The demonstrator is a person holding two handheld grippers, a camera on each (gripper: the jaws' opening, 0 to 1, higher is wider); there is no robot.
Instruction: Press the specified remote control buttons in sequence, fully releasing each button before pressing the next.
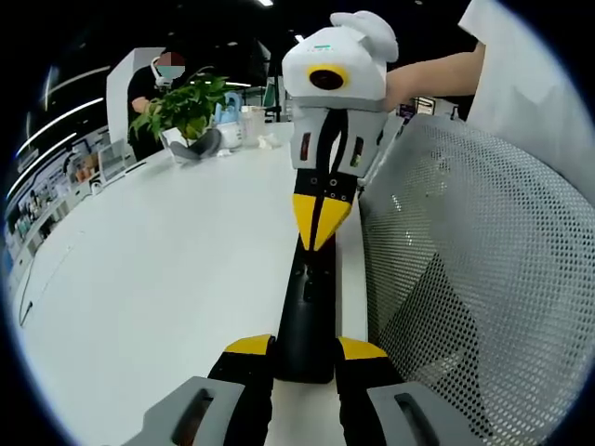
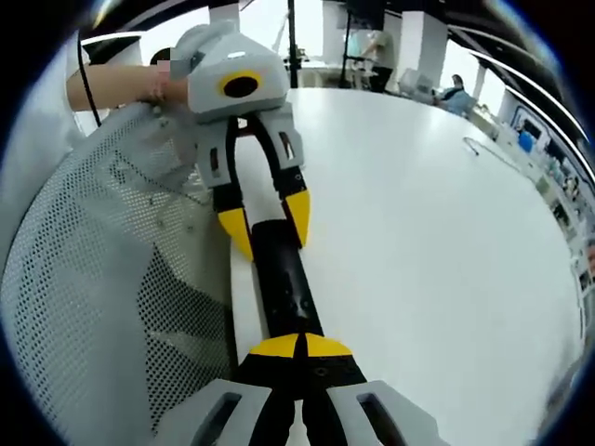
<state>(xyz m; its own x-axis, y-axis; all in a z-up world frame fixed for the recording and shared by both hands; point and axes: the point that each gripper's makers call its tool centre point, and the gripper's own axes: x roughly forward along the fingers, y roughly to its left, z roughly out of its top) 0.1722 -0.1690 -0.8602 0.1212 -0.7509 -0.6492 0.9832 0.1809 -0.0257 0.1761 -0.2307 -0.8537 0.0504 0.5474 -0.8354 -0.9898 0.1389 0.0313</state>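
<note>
Lying lengthwise near the edge of a smooth white table [image 1: 158, 279], the remote control [image 1: 307, 316] is a long, slim black bar with a glossy face and small buttons that are too faint to tell apart. The left gripper [image 1: 306, 358], seen in its own view, has its yellow-tipped black jaws parted just enough to straddle the near end of the remote, one tip on either side; whether they actually squeeze it I cannot tell. In the right gripper view the same gripper [image 2: 270, 232] comes in from the far side, its grey-and-white plastic body and yellow tips flanking the remote [image 2: 284, 279]. The right gripper [image 2: 299, 348] has its yellow tips drawn together, edges meeting, right over the remote's other end and touching its top face. Beside the table stands a chair back [image 1: 483, 279] of grey perforated mesh, curved and see-through. A person's bare forearm [image 1: 432, 74] reaches in behind the right gripper [image 1: 321, 218]. Far down the table a pale pot holds a leafy green plant [image 1: 181, 107], with a few small containers [image 1: 244, 125] near it whose contents are unclear.
</note>
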